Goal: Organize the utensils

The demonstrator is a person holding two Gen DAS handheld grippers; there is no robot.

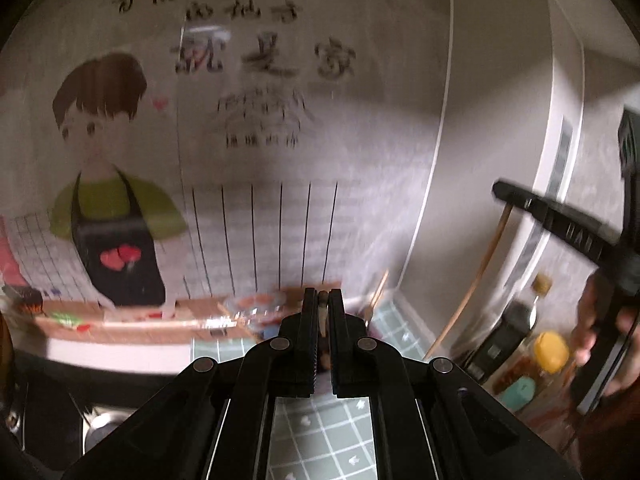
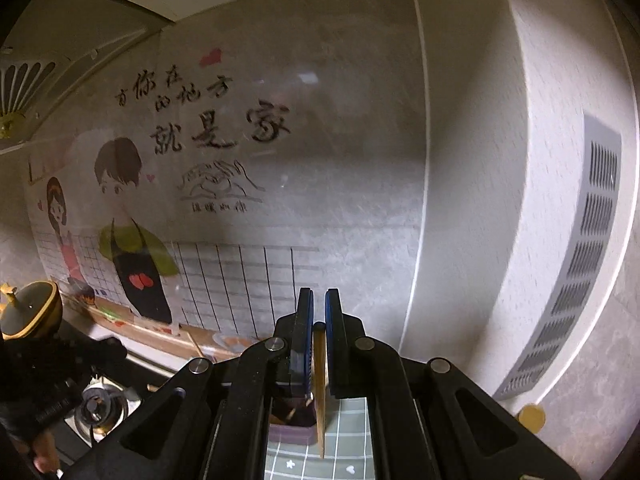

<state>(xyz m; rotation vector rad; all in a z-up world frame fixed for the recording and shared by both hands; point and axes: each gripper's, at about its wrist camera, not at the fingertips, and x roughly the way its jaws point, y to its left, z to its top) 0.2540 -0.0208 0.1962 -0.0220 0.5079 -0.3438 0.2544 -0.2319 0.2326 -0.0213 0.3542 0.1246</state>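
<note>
Cartoon wall sticker (image 2: 132, 216), green tiled counter (image 1: 320, 436), blurry bottles (image 1: 532, 344)

The right gripper (image 2: 319, 312) pinches a slim wooden chopstick (image 2: 320, 380) that hangs down between its fingers over the green tiled mat (image 2: 352, 432), just beside a purple holder (image 2: 290, 434), with the cartoon wall sticker (image 2: 132, 240) and a gas burner (image 2: 98, 404) off left.
</note>
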